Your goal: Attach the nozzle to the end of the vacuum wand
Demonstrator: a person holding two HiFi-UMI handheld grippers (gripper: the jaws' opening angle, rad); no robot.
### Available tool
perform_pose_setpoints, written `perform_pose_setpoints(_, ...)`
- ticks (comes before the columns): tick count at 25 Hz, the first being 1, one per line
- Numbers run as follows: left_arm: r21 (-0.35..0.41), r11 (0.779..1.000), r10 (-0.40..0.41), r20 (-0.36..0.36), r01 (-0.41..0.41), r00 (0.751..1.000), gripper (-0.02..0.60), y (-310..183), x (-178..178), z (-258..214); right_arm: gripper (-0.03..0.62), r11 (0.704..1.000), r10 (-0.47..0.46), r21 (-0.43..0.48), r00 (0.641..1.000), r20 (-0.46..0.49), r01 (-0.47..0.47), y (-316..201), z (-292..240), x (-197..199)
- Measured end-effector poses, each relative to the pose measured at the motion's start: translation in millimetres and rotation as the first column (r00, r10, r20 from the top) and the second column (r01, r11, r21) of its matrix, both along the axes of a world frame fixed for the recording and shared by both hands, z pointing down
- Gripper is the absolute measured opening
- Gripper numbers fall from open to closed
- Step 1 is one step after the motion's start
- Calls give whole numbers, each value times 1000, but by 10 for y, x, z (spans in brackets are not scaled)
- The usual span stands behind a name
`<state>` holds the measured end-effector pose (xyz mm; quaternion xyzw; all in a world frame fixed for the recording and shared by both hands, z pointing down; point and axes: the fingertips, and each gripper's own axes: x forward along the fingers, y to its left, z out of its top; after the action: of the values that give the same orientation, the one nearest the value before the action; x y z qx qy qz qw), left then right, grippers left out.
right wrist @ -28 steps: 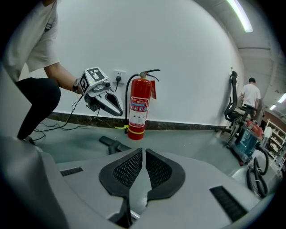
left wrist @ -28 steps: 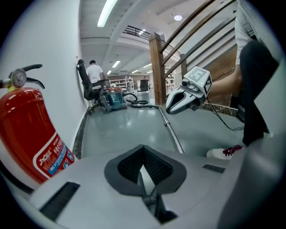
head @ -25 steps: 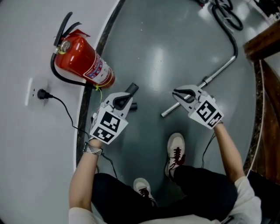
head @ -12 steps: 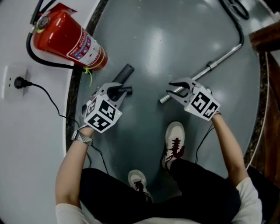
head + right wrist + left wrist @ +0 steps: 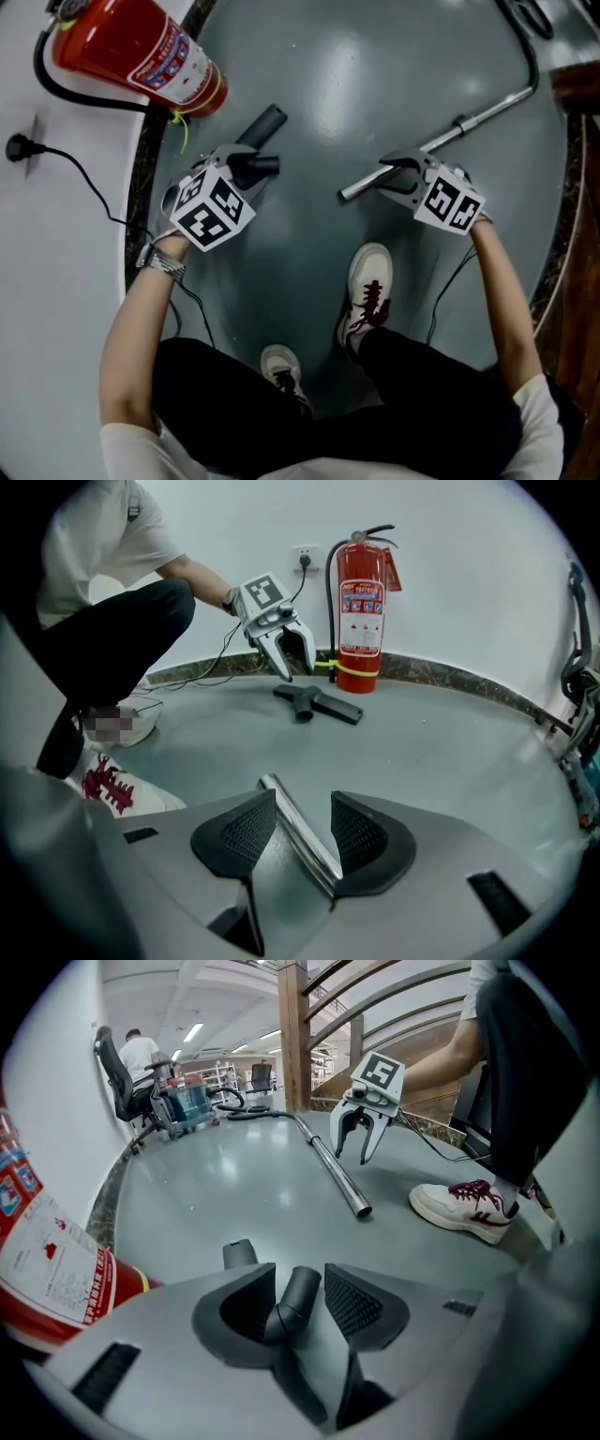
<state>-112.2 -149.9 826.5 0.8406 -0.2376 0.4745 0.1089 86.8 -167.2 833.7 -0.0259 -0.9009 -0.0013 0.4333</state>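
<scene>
My two grippers are grey plastic, the left gripper and the right gripper. Their pads are black with a fine grid pattern. Behind the jaws each one carries a white cube with black square markers. A thin black cable runs back from it.

Behind the left gripper I wear a metal watch band. I also wear a white short-sleeved shirt, black trousers and white shoes with dark red laces.

Both pairs of jaws have just been opening. The nozzle is between the left ones and the wand between the right ones.
</scene>
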Motion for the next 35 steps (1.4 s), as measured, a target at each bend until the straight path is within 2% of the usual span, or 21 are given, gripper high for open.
perform_pose_setpoints(4,-45,999,1,-9,-2,1000,182,16,35,173,187,997,-78,10,993,-89,79,-11,206,119)
perform_pose_setpoints(9,-77,997,17,18,-16,1000,192,13,7,296,192,976,-208,19,960,-189,215,26,394,197)
perform_pose_setpoints(14,-99,994,51,88,-42,995,198,41,-44,428,192,938,-322,29,900,-294,345,-6,534,227)
perform_pose_setpoints(17,-103,994,55,102,-45,993,199,39,-42,480,192,912,-373,36,863,-341,409,-11,597,231)
perform_pose_setpoints(24,-122,987,121,171,-101,978,218,56,-54,622,192,869,-426,47,796,-431,492,-27,765,336)
perform_pose_setpoints(28,-120,984,152,200,-130,968,218,45,-42,674,192,855,-438,62,781,-446,515,-39,815,326)
perform_pose_setpoints(35,-75,979,205,317,-191,926,204,19,-22,825,192,829,-461,67,746,-480,555,-27,864,257)
